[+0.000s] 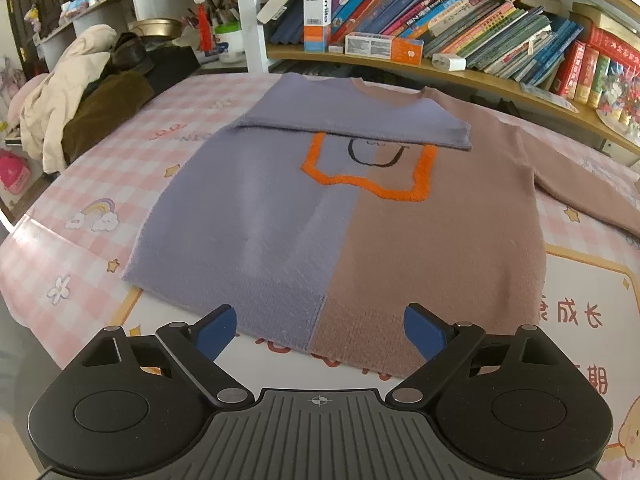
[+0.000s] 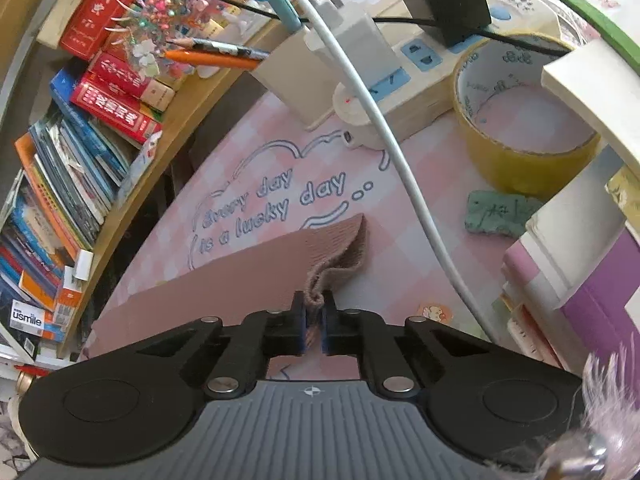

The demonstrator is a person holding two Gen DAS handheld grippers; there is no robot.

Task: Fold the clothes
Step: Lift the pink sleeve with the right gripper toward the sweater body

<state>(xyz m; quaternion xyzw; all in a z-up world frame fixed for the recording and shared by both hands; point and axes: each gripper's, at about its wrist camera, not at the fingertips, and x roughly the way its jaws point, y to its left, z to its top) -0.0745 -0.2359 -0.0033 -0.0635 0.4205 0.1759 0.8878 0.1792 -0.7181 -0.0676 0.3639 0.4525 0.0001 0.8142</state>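
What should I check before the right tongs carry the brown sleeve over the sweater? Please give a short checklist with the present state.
1. Right tongs shut on the brown sleeve cuff: ok.
2. Purple sleeve already folded across the chest: ok.
3. Left tongs open and off the sweater: ok.
4. Sweater body flat on the table mat: ok.
5. White cable clear of the cuff: not ok, it runs close beside it.
6. Grip depth on the cuff: cannot tell.
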